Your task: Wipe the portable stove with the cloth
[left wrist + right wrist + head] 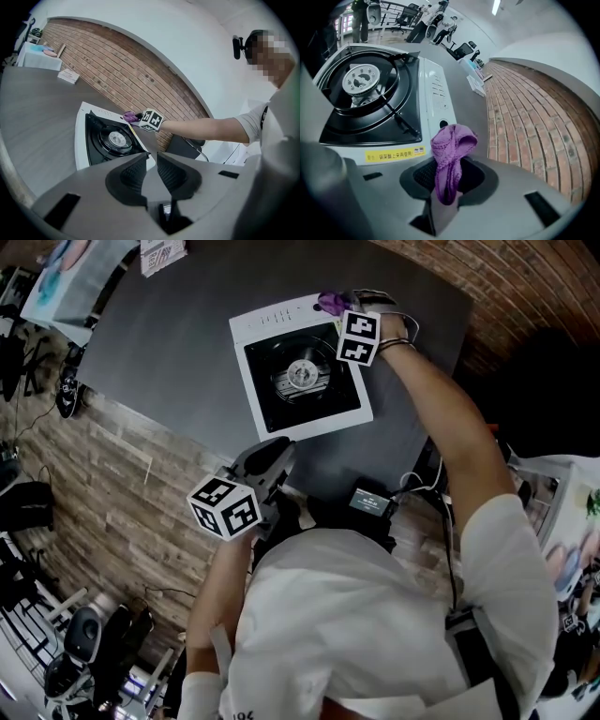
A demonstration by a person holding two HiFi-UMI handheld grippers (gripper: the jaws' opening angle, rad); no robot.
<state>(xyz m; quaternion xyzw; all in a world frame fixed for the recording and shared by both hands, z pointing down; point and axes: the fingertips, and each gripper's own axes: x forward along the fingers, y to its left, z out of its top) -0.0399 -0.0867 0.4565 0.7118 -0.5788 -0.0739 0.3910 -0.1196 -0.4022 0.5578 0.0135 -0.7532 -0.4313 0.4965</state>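
1. Person's white shirt [375, 615]: fills the lower head view and hides part of the table's near edge.
2. Grey table [178, 352]: carries the portable stove [300, 367]; brick wall [525, 103] beyond, plank floor [112, 484] beside.
3. Right gripper [447, 176]: jaws pinch the purple cloth [449, 154] at the stove's control-side corner; whether the cloth touches the stove is unclear.
4. Left gripper [151, 171]: jaws narrowly parted, empty, near the stove's front.

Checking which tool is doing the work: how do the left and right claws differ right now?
The right claw is shut on the purple cloth; the left claw is slightly open and empty. The right claw sits at the far corner of the stove; the left claw hangs short of its near edge. Both face the stove.
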